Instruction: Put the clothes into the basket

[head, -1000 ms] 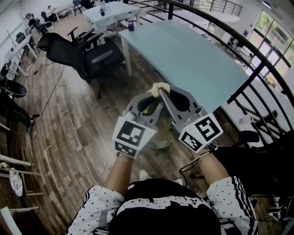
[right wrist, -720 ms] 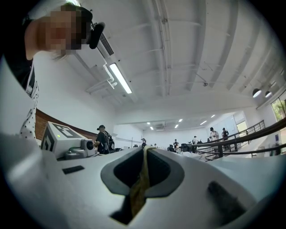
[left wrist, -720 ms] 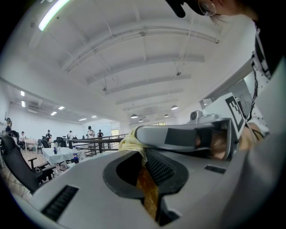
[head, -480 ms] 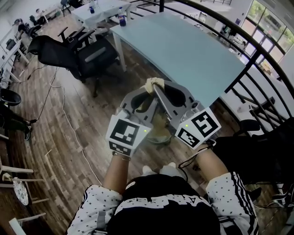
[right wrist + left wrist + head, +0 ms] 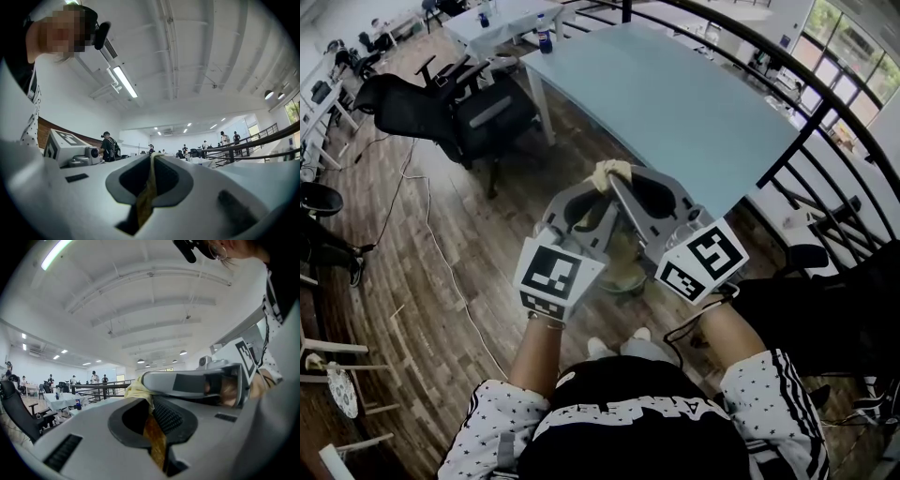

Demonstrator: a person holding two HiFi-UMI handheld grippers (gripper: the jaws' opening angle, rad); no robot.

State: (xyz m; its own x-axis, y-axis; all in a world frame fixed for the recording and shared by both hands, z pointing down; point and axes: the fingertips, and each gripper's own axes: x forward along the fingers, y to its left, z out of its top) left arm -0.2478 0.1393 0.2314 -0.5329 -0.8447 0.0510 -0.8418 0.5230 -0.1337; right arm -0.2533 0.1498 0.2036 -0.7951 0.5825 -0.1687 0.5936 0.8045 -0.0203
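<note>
Shifted since the earlier frame: the table and black office chair are displaced toward the upper left of the head view, and both shoes are now seen below the grippers, which are held as before.

Room: open office, wooden plank floor, black railing.

Yellow cloth: held in the air beside the table's near edge, pinched where the two gripper tips are brought together.

Left gripper: jaws clamped on the cloth.

Right gripper: jaws clamped on the same cloth.
</note>
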